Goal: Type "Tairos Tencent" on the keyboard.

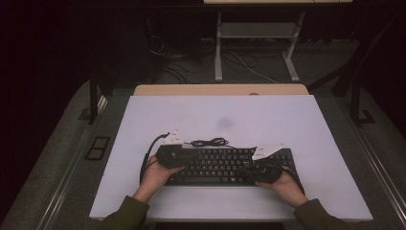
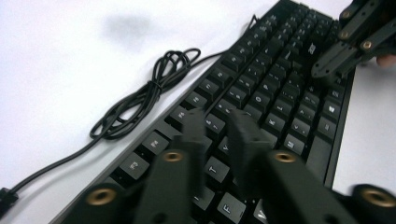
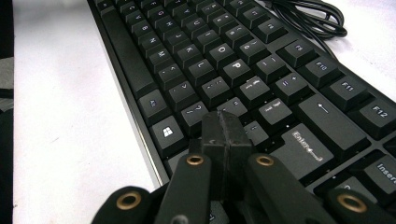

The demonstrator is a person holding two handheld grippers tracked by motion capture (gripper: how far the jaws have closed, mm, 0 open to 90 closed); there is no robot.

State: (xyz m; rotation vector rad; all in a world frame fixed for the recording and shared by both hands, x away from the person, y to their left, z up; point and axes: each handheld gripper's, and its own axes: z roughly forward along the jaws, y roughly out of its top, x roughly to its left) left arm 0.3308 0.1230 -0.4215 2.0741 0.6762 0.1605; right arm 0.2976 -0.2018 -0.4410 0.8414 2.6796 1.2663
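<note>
Black keyboard (image 1: 225, 165) lying flat on the white surface (image 1: 239, 120), near its front edge, long side running left to right. Coiled black cable (image 1: 210, 142) resting on the surface just behind the keyboard, attached at the rear edge. Left tool (image 2: 224, 126) poised over the left key rows, tips nearly together with a narrow gap between them, blurred, nothing gripped; whether the tips touch a keycap cannot be told. Right tool (image 3: 225, 128) positioned over the right part of the keyboard, beside the Enter key (image 3: 308, 147), tips pressed fully together, nothing between them. One hand (image 1: 158, 175) wrapped around each tool, forearms entering from the bottom edge.
</note>
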